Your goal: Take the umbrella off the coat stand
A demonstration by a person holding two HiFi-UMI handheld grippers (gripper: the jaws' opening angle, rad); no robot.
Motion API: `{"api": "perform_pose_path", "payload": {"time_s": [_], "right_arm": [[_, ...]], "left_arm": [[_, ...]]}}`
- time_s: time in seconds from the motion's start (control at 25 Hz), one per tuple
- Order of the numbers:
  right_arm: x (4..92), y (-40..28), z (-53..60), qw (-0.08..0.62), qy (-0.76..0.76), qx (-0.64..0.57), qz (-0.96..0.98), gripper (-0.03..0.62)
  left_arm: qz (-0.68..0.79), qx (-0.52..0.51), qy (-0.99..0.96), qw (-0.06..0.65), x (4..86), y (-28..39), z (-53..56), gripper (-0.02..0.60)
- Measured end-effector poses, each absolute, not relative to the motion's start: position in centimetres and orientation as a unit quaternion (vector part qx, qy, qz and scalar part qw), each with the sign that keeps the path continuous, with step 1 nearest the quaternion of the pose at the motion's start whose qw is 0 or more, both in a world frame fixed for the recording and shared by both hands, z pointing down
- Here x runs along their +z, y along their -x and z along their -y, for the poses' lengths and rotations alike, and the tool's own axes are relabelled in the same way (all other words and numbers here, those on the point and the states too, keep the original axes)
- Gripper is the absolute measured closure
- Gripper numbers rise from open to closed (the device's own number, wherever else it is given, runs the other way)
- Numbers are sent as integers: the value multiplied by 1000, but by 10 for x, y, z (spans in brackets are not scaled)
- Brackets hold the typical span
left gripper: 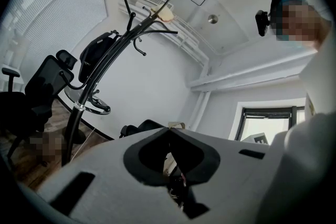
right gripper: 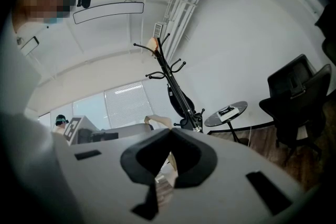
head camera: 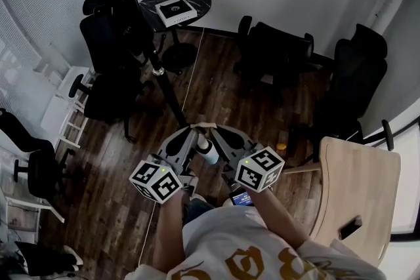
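Left tongs [left gripper: 168, 131] and right tongs [right gripper: 170, 132], clenched empty, hover near the body, seemingly because the umbrella [right gripper: 177, 96] on the coat stand [head camera: 152, 56] hangs far left.

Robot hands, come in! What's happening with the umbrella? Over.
Left gripper shut, empty. Right gripper shut, empty. Umbrella hanging on coat stand, untouched. Path looks open.

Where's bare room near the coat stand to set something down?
Dark wooden floor between the black metal coat stand and the black office chairs at right is bare. Left of the stand, more black chairs crowd in.
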State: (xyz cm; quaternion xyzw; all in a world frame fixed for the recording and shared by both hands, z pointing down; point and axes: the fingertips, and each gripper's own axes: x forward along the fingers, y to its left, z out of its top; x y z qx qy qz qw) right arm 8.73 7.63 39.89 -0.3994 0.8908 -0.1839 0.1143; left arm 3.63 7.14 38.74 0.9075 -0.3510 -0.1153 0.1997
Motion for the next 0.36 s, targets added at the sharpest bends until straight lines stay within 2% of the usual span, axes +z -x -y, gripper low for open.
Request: {"api": "perform_pose_path", "payload": {"time_s": [0.36], "right_arm": [[398,-88,-79,116,394,-182,-894,580]], "left_arm": [[349,-114,-908,200,388,-39,-72,558]]}}
